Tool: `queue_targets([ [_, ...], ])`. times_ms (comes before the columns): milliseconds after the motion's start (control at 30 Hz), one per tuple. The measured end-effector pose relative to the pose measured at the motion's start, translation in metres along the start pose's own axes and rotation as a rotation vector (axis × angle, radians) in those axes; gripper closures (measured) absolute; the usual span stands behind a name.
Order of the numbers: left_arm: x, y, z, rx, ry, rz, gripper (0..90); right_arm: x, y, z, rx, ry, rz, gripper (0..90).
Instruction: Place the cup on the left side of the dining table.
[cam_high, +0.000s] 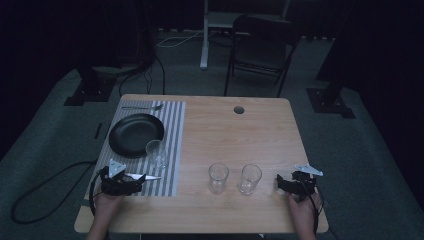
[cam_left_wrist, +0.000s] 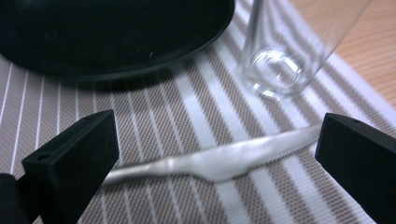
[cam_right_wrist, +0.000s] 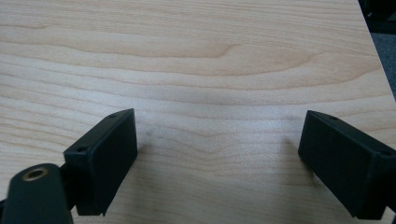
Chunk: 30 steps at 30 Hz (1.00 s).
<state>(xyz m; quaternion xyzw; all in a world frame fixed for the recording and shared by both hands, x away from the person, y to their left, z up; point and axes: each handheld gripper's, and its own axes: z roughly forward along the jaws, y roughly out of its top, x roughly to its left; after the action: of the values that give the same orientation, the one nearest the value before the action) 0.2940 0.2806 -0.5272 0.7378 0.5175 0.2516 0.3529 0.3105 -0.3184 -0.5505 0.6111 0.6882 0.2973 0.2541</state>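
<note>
A silver table knife (cam_left_wrist: 219, 161) lies flat on the striped placemat (cam_left_wrist: 154, 107), and in the high view the knife (cam_high: 145, 177) sits near the mat's front edge. My left gripper (cam_left_wrist: 215, 140) is open and low over it, with one jaw on either side and the handle end running behind the left jaw. From above, the left gripper (cam_high: 136, 185) points right along the mat's front. My right gripper (cam_right_wrist: 217, 135) is open over bare wood, at the table's front right (cam_high: 280, 184).
A black plate (cam_high: 136, 134) and an upright empty glass (cam_high: 156, 153) stand on the mat, close behind the knife. A fork (cam_high: 143, 107) lies at the mat's far edge. Two more empty glasses (cam_high: 218, 177) (cam_high: 250, 178) stand mid-table, left of the right gripper.
</note>
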Motion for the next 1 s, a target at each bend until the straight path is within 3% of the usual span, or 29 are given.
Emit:
queue_targets([
  [200, 0.005, -0.011, -0.003, 0.004, 0.026, -0.015, 0.1, 0.0, 0.0, 0.0, 0.0, 0.0, 0.0, 11.2],
  [333, 0.01, -0.02, -0.002, 0.046, 0.043, -0.042, 0.1, 0.0, 0.0, 0.0, 0.0, 0.0, 0.0, 11.2],
  [767, 0.017, -0.027, -0.005, 0.1, 0.068, -0.097, 0.1, 0.0, 0.0, 0.0, 0.0, 0.0, 0.0, 11.2],
  [933, 0.02, -0.031, -0.009, 0.128, 0.122, -0.142, 0.1, 0.0, 0.0, 0.0, 0.0, 0.0, 0.0, 11.2],
  [1000, 0.024, -0.032, -0.011, 0.118, 0.117, -0.165, 0.1, 0.0, 0.0, 0.0, 0.0, 0.0, 0.0, 11.2],
])
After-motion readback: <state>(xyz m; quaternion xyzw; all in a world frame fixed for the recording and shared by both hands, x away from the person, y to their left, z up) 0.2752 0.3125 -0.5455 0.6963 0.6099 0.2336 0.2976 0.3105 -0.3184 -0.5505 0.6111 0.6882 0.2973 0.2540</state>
